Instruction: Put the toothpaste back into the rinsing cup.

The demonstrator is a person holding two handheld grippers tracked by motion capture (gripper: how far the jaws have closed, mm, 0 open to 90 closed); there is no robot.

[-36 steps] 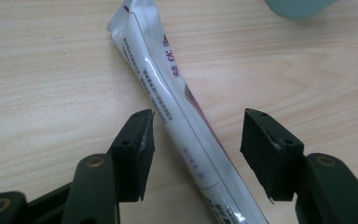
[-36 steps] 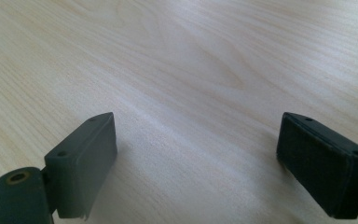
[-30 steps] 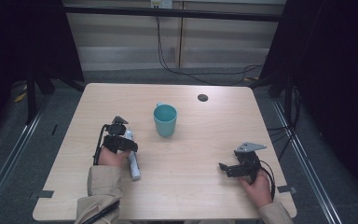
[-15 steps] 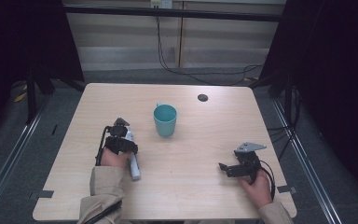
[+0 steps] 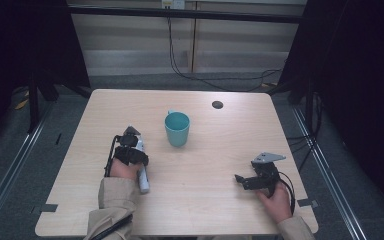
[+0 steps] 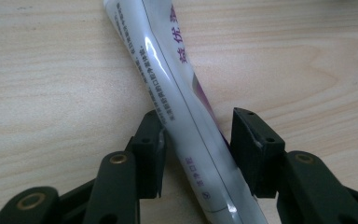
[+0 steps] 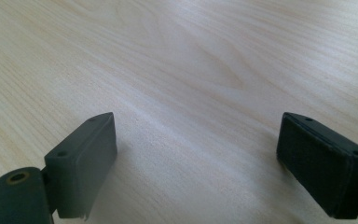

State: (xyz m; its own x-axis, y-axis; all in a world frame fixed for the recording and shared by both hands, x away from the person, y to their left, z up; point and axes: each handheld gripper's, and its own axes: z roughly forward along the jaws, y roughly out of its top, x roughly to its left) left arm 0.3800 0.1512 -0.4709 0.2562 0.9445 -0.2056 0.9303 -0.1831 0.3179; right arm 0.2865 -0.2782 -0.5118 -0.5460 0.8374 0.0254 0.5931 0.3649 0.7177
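1. Left gripper (image 6: 198, 149) straddles a white plastic tube (image 6: 186, 116) lying on the pale wooden table (image 5: 205, 200), jaws not yet closed on it.
2. Right gripper (image 7: 196, 163) rests near right, jaws spread, empty.
3. Teal ceramic mug (image 5: 177, 128) stands centre, apparently empty.

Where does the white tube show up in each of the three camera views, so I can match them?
High view: the tube lies on the table's left half, under the left gripper, left of the teal cup.
Left gripper view: it runs from top centre down between the two black jaws.
Right gripper view: no tube here, just open jaws over bare wood.
Shared landmark: the light wooden table.
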